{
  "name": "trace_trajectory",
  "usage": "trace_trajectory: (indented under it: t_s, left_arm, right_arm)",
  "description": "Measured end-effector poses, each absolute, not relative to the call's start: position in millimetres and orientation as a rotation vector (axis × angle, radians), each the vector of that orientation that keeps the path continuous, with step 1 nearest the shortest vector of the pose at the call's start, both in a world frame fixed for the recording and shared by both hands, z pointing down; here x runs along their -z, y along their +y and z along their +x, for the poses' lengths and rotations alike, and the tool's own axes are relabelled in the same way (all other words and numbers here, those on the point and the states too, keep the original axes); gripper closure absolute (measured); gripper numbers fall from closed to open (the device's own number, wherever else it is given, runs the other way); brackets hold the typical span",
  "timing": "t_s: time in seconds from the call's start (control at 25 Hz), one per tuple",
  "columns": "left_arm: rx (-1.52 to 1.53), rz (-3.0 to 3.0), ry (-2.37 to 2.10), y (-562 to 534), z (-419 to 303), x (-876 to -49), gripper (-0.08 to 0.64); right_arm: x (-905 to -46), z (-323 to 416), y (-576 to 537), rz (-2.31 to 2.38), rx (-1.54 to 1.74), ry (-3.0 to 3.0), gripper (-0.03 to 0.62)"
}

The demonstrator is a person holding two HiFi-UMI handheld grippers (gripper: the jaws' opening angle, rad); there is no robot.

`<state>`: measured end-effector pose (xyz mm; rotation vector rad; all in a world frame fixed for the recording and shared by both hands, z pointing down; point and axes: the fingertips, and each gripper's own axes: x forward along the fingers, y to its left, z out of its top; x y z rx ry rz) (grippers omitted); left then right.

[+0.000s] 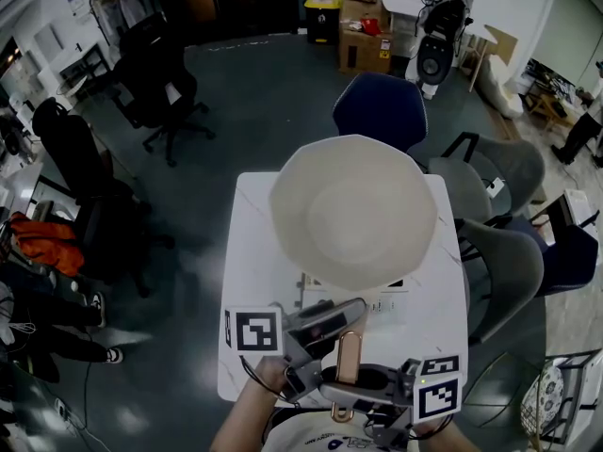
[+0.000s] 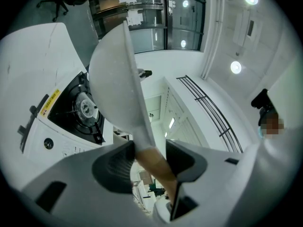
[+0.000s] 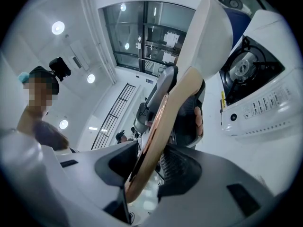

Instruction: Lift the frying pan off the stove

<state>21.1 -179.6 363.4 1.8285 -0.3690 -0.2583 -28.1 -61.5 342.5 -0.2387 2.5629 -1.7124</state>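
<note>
**Surface:** table (image 1: 247,328), one, white, marble-look top; it stands on a dark floor (image 1: 254,102).

**Room:** workshop or office.
- Chairs, five counted:
  - one blue chair (image 1: 382,111) at the table's far edge
  - two grey chairs (image 1: 504,252) by its right edge
  - two black chairs (image 1: 160,88), well apart on the left
- Cardboard boxes (image 1: 363,31) stand by the far wall.

**Stove** (image 2: 78,110)**:** one, white, with a single black burner, on the table's middle.

**Pan** (image 1: 353,210)**:** one, white, with a tan handle (image 1: 348,356). It is held tilted in the air over the table's far half, clear of the burner.

**Left gripper** (image 2: 150,162)**:** jaws partway apart, clamped on the handle close to the pan body.

**Right gripper** (image 3: 150,167)**:** jaws partway apart, clamped on the handle's near end, just behind the left one.
</note>
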Motion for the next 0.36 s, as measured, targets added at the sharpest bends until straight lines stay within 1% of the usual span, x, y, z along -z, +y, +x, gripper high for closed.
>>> trace_trajectory:
  t_s: [0.36]
  left_arm:
    - [0.255, 1.817, -0.373, -175.1, 22.3, -366.2, 0.353]
  right_arm:
    - [-344.3, -27.5, -57.3, -0.236, 1.718, 2.555, 0.439]
